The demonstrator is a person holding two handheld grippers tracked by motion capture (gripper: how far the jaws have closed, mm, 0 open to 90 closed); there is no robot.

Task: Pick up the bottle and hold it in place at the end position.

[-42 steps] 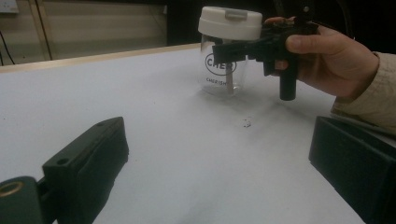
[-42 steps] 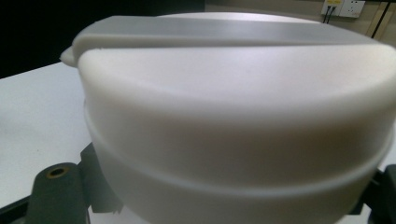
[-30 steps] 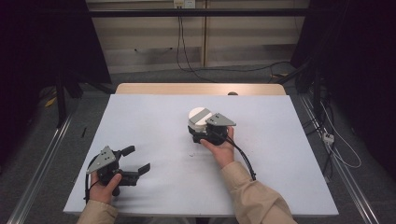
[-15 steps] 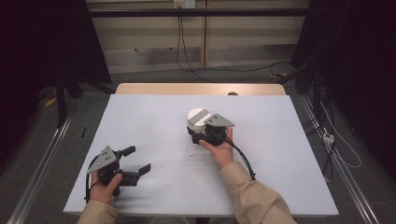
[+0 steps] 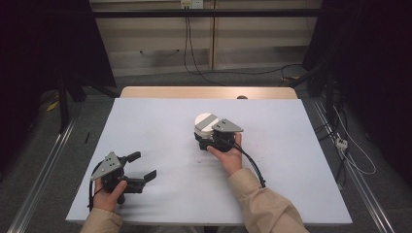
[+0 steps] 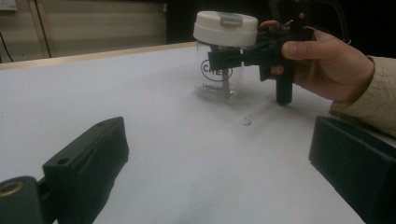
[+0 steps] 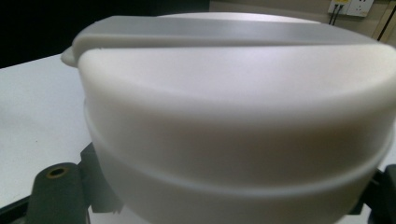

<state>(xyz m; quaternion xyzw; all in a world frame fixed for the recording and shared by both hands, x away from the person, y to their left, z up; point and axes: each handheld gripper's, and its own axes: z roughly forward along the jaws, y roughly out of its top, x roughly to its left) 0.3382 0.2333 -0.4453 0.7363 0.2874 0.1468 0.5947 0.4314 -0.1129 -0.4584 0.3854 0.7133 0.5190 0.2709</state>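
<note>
Clear jar (image 6: 219, 77) with a white lid (image 5: 205, 122) stands upright near the middle of the desk (image 5: 160, 121), a little toward the far edge; dark lettering on the glass, partly hidden behind a jaw; a grey strip runs across the lid top (image 7: 224, 32).

Right gripper (image 5: 206, 138) is at the jar from the near side; in the left gripper view its black jaws reach along both sides of the glass just under the lid; whether they press the glass or merely flank it, cannot tell; the jaws stand about a jar's width apart. Right hand (image 6: 327, 63) wraps the handle, the handle's foot close to the desk surface; its cable (image 5: 255, 165) trails back along the beige sleeve (image 5: 265, 206).

A small dark speck (image 6: 246, 122) lies on the desk just near of the jar.

Left gripper (image 5: 141, 167) well apart, by the near-left corner, held in the left hand (image 5: 111, 191); jaws spread wide, nothing between them, bare desk showing in the gap.

Beyond the far edge, cables (image 5: 194, 43) hang down a pale wall.
</note>
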